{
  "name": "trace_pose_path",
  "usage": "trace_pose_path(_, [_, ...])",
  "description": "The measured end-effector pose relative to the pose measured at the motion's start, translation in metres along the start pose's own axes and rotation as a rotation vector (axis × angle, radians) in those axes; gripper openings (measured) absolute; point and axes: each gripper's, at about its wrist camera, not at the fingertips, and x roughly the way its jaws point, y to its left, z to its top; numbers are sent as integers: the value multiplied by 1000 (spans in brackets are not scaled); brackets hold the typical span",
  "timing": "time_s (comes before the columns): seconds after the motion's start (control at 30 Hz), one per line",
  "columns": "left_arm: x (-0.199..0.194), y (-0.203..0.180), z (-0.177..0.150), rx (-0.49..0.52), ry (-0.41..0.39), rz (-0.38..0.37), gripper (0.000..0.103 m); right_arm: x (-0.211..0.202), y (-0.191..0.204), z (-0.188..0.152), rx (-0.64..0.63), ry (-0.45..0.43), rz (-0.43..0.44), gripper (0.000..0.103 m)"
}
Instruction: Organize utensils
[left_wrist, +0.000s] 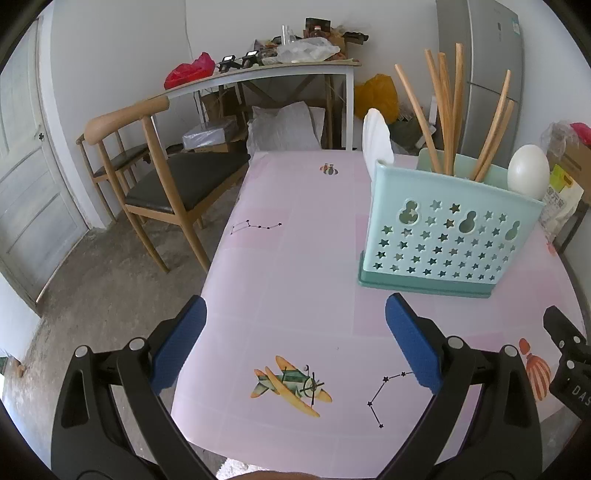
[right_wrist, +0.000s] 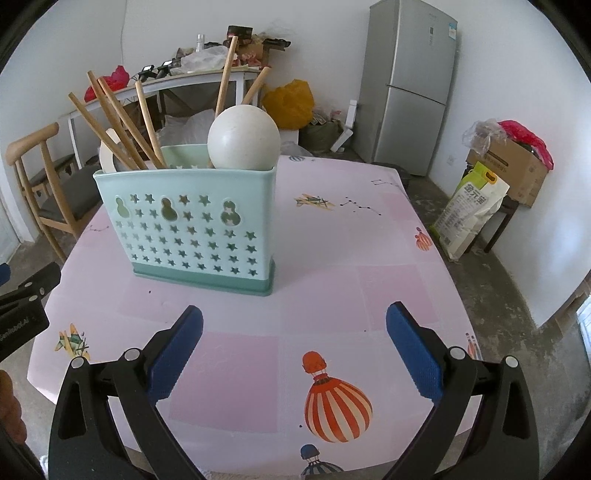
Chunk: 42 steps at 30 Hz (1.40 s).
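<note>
A mint-green utensil holder (left_wrist: 443, 236) with star cut-outs stands upright on the pink table (left_wrist: 295, 258); it also shows in the right wrist view (right_wrist: 192, 229). Several wooden chopsticks (left_wrist: 447, 110) (right_wrist: 122, 122) stand in it, with a white spoon (left_wrist: 528, 171) (right_wrist: 243, 138) at one end and another white spoon (left_wrist: 376, 138) (right_wrist: 107, 155) at the other. My left gripper (left_wrist: 295, 332) is open and empty, near the table's front edge, left of the holder. My right gripper (right_wrist: 295, 336) is open and empty, in front of the holder.
A wooden chair (left_wrist: 159, 177) stands left of the table. A cluttered desk (left_wrist: 266, 70) is at the back wall, a grey fridge (right_wrist: 413, 85) at the back right. A rice bag (right_wrist: 469, 210) and a cardboard box (right_wrist: 513, 166) sit to the right.
</note>
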Motion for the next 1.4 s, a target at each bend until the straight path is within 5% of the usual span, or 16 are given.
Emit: trace_pose_path(1.4, [-4, 2, -1, -8, 5, -25, 94, -5, 1, 4, -8, -9, -7, 97])
